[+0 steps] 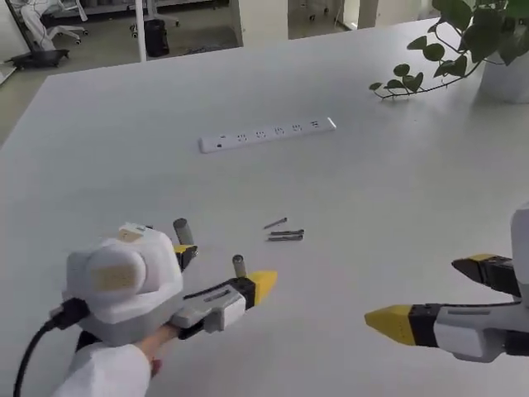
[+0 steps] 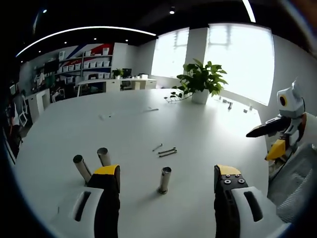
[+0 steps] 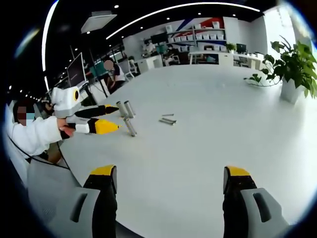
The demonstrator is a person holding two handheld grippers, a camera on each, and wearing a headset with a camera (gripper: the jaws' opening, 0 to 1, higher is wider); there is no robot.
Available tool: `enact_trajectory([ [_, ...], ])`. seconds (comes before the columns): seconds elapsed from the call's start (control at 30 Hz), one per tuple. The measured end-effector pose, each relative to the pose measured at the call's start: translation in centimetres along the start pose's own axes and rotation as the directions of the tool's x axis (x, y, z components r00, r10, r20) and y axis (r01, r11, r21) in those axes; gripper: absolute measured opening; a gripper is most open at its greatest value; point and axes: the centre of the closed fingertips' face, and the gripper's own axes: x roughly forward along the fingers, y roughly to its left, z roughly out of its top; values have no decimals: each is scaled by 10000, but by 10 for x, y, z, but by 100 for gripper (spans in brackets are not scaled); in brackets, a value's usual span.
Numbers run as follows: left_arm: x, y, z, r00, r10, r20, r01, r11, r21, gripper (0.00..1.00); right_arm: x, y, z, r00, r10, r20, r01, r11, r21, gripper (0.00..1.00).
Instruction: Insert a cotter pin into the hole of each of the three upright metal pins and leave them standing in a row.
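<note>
1. Looking down in the head view, the left claw (image 1: pixel 225 266) is wide open around one pin (image 1: pixel 240 266) on the table (image 1: pixel 124 141). Cotter pins (image 1: pixel 285 234) lie nearby. The right claw (image 1: pixel 426 292) is open too and holds nothing.
2. Left gripper view: that pin stands between the jaws, touching neither. Two more pins (image 2: pixel 103 156) stand just left.
3. Right gripper view: its jaws gape over the table.

I see bare table (image 1: pixel 388 182) open on the right and ahead up to the power strip (image 1: pixel 267 134). One pin (image 2: pixel 165 179) stands between my left gripper's (image 3: pixel 119 118) parted jaws; two pins (image 2: pixel 103 156) crowd just outside one jaw. Cotter pins (image 1: pixel 285 234) lie beyond, and a plant (image 1: pixel 463 41) blocks the far right corner.
</note>
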Motion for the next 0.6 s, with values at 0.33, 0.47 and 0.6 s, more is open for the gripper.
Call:
enact_trajectory([
  [0.33, -51, -11, -15, 9929, -1023, -608, 1027, 9947, 31, 99, -4, -1, 1, 10000, -34, -56, 33, 9999, -100, 87],
  [0.47, -59, -16, -23, 9884, -1226, -895, 1238, 9923, 80, 99, -4, 1, 1, 9999, 34, -132, -37, 9997, -239, 87],
  [0.6, -65, -16, -25, 9894, -1205, -813, 1202, 9927, -79, 99, -4, 3, 2, 9999, 107, -133, -112, 9994, -334, 87],
])
